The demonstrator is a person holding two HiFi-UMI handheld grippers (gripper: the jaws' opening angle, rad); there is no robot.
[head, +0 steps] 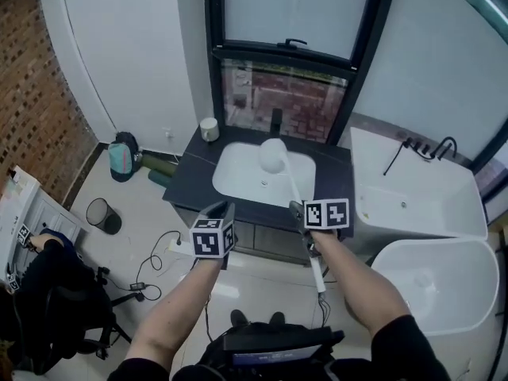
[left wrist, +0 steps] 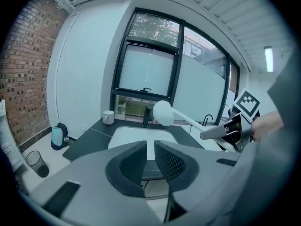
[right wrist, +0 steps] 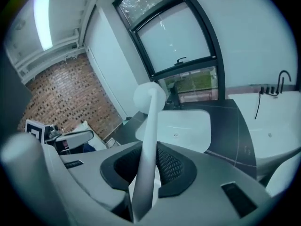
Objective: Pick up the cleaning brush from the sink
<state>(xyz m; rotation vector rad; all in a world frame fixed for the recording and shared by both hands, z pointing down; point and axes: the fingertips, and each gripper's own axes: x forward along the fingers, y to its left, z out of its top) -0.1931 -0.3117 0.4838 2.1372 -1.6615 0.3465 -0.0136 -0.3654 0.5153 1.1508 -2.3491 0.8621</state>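
The cleaning brush (head: 273,155) has a round white head and a long white handle. It hangs in the air above the white sink (head: 238,177), clear of the basin. My right gripper (head: 305,211) is shut on the handle partway along, and the handle's tail sticks out below my wrist. In the right gripper view the handle (right wrist: 149,126) runs up between the dark pads (right wrist: 170,166) to the head. My left gripper (head: 222,210) hovers left of the brush, apart from it. Its jaws (left wrist: 150,149) stand shut with nothing between them; the brush head (left wrist: 162,113) shows beyond them.
A dark counter (head: 190,173) surrounds the sink, with a white cup (head: 209,128) and a black faucet (head: 276,120) at the back. White bathtubs (head: 413,197) stand to the right. On the floor at left are a bin (head: 103,215), a bag (head: 121,157), cables (head: 155,260) and a seated person (head: 48,284).
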